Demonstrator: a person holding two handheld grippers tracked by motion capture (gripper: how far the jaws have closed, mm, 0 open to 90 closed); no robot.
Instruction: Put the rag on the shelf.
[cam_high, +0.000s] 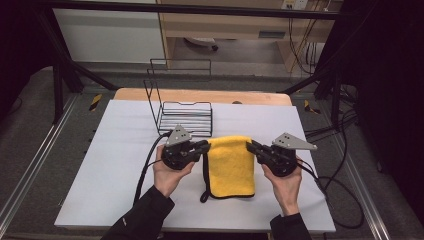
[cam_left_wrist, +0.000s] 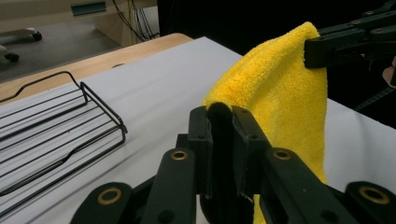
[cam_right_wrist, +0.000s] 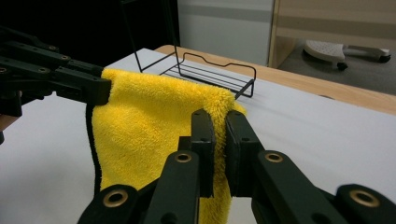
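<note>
Black jaws of the left hand-held gripper (cam_left_wrist: 219, 140) pinch one top corner of a yellow towel (cam_high: 231, 165); the right hand-held gripper (cam_right_wrist: 219, 140) clamps the other corner. Fluffy, folded and edged in black, the towel hangs between them, its lower part on the white worktop (cam_high: 120, 165). Behind stands a black wire rack (cam_high: 185, 117). No readable writing.

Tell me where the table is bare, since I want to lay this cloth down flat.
Bare white table lies left of the left gripper, below the wire rack. Another bare patch runs right of the right gripper to the edge. The middle is crowded: both grippers pinch the yellow cloth just in front of the rack.
</note>
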